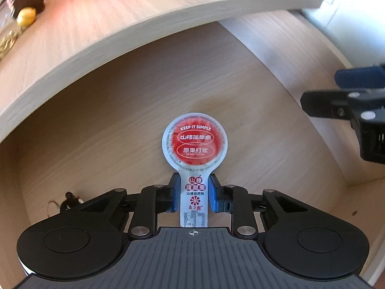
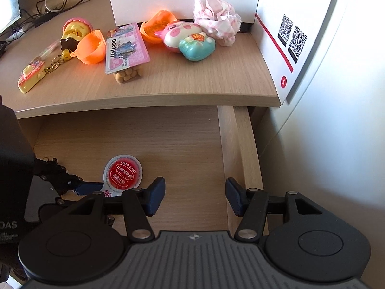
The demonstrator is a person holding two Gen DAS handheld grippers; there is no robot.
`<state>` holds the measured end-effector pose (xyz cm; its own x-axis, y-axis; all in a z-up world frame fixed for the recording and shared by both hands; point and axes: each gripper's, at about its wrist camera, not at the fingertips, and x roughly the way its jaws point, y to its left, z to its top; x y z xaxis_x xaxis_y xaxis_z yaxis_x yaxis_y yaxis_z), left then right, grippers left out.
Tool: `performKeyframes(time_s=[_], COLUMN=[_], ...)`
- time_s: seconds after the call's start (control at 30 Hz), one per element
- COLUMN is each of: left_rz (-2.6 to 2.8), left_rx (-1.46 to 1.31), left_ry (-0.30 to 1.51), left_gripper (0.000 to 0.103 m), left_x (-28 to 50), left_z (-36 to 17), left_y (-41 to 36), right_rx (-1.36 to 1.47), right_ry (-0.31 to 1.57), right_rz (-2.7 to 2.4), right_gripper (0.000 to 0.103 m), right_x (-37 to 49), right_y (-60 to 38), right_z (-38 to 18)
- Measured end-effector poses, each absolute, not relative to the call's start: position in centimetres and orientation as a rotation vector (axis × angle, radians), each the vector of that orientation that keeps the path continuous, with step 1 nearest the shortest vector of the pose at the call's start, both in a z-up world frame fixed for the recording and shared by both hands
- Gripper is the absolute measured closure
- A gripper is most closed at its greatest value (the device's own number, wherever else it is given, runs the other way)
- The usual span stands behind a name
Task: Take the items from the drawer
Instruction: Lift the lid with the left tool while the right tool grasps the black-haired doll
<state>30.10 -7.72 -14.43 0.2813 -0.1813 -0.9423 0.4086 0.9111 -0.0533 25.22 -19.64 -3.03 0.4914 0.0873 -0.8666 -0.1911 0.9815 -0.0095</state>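
Grasp step in hand: my left gripper (image 1: 194, 193) pinches the stem of the lollipop-shaped snack pack (image 1: 195, 144), whose round red head lies ahead of my fingertips on the drawer (image 1: 108, 110) floor. My right gripper (image 2: 195, 197) hangs spread, empty, beside it. Next: lift straight up, clearing the desktop (image 1: 101, 36) edge ahead.

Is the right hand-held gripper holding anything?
No, the right hand-held gripper stands open over the drawer floor with nothing between its fingers.

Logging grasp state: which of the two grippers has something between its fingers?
The left gripper: its blue pads flank the red lollipop-shaped snack packet's stem. The right gripper is open, empty.
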Motion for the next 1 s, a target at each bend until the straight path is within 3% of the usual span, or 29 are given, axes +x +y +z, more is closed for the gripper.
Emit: performKeyframes(time_s=[0.13, 0.43, 0.77, 1.0], left_rz=[-0.445, -0.413, -0.15, -0.061], left_rx=[0.114, -0.107, -0.235, -0.313], left_ry=[1.259, 1.172, 1.109, 1.093], left_gripper=[0.076, 0.076, 0.077, 0.076], left_x=[29.4, 22.0, 18.0, 16.1], left_z=[-13.3, -5.4, -3.0, -3.3], left_y=[-5.6, 4.0, 12.7, 14.7], right_rx=[-0.107, -0.118, -0.308, -0.489], right_ry=[1.041, 1.093, 1.118, 1.141], right_rz=[0.173, 0.239, 0.71, 0.775], right_gripper=[0.047, 0.043, 0.042, 0.042], right_x=[25.0, 25.7, 25.3, 26.3], right_y=[-19.4, -18.1, -5.1, 1.2], right_z=[-3.1, -3.2, -5.1, -8.8])
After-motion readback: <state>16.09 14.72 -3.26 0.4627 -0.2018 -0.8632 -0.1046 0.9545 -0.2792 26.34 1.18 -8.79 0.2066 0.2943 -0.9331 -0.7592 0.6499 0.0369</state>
